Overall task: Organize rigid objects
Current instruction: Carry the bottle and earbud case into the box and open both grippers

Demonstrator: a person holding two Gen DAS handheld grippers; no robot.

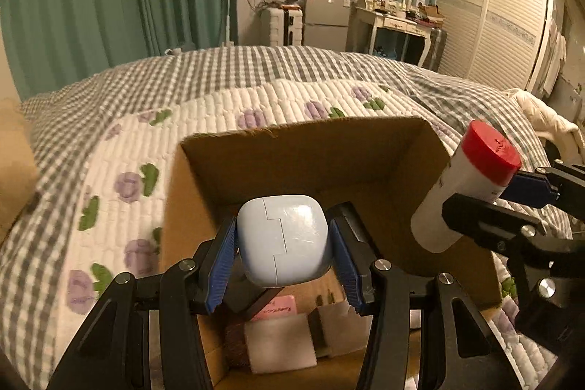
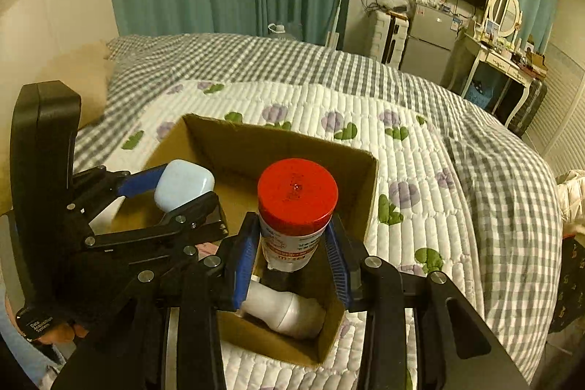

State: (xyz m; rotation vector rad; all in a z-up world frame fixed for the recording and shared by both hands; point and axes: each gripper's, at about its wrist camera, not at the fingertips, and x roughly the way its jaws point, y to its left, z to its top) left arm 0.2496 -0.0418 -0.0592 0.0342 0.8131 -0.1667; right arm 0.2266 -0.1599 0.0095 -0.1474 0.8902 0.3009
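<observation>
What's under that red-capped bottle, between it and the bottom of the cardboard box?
In the right wrist view, a white bottle lies on its side on the box floor, below the red-capped bottle held by the right hand-held gripper.

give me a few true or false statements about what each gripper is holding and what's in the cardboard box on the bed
1. The left gripper is shut on a pale blue case. True.
2. The right gripper holds a bottle with a green cap. False: the white bottle it grips has a red cap.
3. Both held items hang above the open cardboard box. True.
4. The box has nothing inside. False: a white bottle lying on its side and a pink card are already in it.
5. The box sits on a bare wooden floor. False: it rests on a flowered quilt on the bed.
</observation>
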